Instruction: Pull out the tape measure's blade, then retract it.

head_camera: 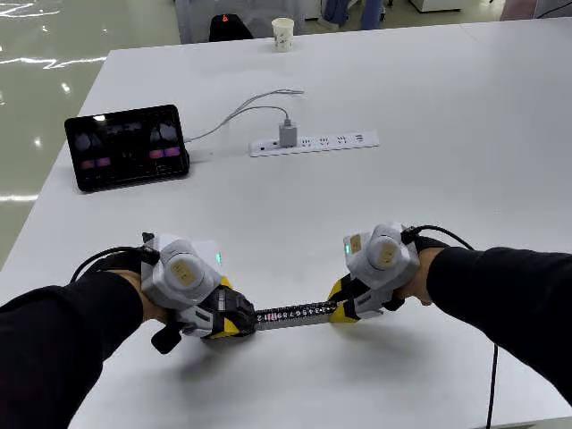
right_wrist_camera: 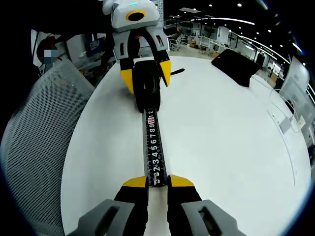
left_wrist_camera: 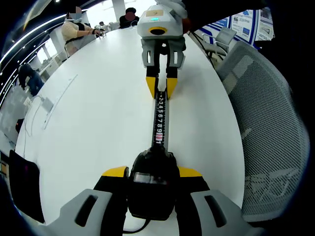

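- Two grippers face each other low over the white table [head_camera: 402, 107], near its front edge.
- I see the left gripper [left_wrist_camera: 152, 173] half closed, clamping the black tape measure case [left_wrist_camera: 152, 191] by its sides.
- I see the right gripper [right_wrist_camera: 157, 181] almost fully closed, pinching the free end of the short, straight blade [right_wrist_camera: 152, 142].
- The blade's very tip is hidden between the right jaws; whether the case touches the table I cannot tell.
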